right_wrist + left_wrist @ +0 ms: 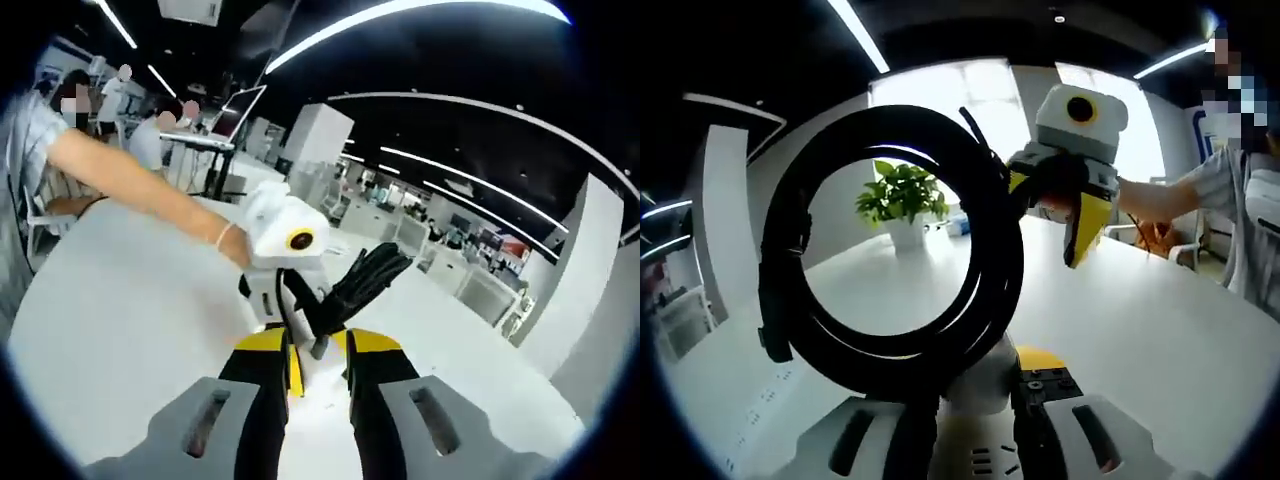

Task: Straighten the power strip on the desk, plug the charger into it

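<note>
In the left gripper view, my left gripper [975,395] was closed on the bottom of a coiled black cable [895,250], holding the loop upright above the desk [1160,330]. The coil stood as a thick ring of several turns, with a black strap wrapped around its left side. A white block [985,375] sat between my jaws at the foot of the coil; I could not tell whether it was the charger. Through the ring I saw a potted plant [902,205] standing well back on the desk, toward its far edge. At the near left edge of the desk lay the power strip [765,395], its sockets only faintly visible.

My right gripper [1080,215] reached in from the right in that view, its yellow tips at the upper right of the coil, touching or just beside it; I could not tell whether those jaws were clamped on the cable.

In the right gripper view, my right jaws stood slightly apart with a dark end of the cable [320,345] between their yellow tips, and the coil [360,285] ran edge-on up and to the right. The left gripper [285,300] sat beyond it, held by a hand [232,245].
</note>
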`<move>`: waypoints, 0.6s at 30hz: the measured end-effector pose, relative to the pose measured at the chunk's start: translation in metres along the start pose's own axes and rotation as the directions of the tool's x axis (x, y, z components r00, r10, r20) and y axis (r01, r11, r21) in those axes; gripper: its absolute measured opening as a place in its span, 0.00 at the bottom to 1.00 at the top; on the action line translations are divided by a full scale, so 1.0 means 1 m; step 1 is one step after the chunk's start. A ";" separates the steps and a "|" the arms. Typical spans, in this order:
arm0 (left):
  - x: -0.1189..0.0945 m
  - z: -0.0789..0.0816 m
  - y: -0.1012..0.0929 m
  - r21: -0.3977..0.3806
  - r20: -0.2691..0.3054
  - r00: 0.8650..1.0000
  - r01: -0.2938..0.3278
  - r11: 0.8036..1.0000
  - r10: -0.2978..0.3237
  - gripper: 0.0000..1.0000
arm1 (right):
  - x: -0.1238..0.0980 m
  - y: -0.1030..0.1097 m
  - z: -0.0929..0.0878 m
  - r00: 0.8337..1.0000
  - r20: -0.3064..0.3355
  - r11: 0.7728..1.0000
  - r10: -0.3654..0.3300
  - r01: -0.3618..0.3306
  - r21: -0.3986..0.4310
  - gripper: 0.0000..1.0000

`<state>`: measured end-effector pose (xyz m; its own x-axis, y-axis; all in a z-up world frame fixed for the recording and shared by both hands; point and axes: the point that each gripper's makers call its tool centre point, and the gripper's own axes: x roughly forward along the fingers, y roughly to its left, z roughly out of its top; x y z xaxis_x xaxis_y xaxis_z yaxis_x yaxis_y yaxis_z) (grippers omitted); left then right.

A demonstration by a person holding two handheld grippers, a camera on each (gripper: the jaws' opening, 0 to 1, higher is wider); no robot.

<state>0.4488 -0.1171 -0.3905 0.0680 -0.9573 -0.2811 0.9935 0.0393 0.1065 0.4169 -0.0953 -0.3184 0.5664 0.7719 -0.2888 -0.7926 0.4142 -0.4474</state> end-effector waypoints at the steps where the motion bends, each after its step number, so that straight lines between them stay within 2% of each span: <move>1: 0.000 0.000 0.000 -0.001 0.002 1.000 -0.001 1.000 0.001 0.27 | 0.001 0.002 0.000 1.000 0.004 1.000 0.017 -0.017 -0.012 0.21; 13: -0.001 0.001 0.000 -0.002 0.001 1.000 0.000 1.000 0.000 0.27 | 0.018 -0.006 0.000 0.999 -0.002 0.999 0.054 -0.054 -0.002 0.09; 16: -0.001 0.001 0.000 -0.002 0.001 1.000 0.002 1.000 -0.002 0.27 | 0.020 -0.005 -0.003 0.996 0.000 0.995 0.095 -0.095 0.006 0.09; 18: -0.001 0.001 -0.001 0.000 -0.002 1.000 0.003 1.000 -0.003 0.27 | 0.021 -0.003 -0.010 0.992 -0.033 0.992 0.122 -0.122 -0.013 0.08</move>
<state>0.4474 -0.1164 -0.3894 0.0650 -0.9569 -0.2829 0.9937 0.0363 0.1056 0.4329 -0.0853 -0.3318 0.4726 0.8003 -0.3689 -0.8531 0.3105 -0.4194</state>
